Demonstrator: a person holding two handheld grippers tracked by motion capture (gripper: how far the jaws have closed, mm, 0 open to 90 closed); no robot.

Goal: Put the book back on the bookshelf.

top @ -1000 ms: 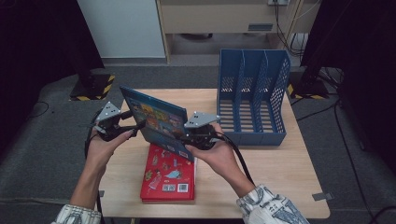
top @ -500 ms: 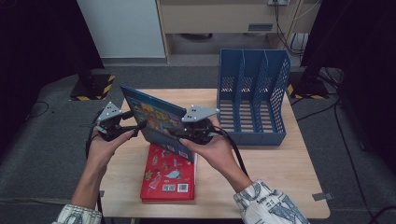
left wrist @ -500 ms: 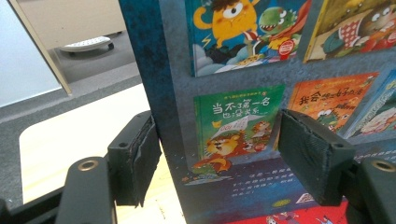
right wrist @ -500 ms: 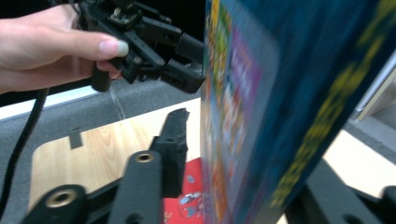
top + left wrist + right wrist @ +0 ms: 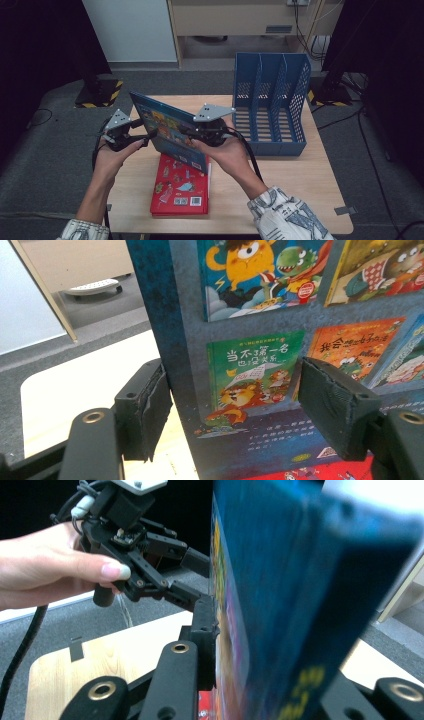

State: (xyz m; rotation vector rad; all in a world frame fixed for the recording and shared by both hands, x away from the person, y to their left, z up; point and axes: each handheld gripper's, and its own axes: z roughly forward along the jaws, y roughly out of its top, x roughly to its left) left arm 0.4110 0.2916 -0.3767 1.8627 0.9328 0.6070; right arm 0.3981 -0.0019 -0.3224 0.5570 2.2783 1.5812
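Holding blue book (image 5: 170,131) upright left of file rack (image 5: 270,107): right gripper (image 5: 200,134) pinching it, left gripper (image 5: 147,136) spread around its edge; not yet slotted.

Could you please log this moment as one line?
right tongs just closing on upright blue book | left tongs open against cover | red book flat on table

Black grippers (image 5: 150,134), patterned white sleeves (image 5: 287,215)
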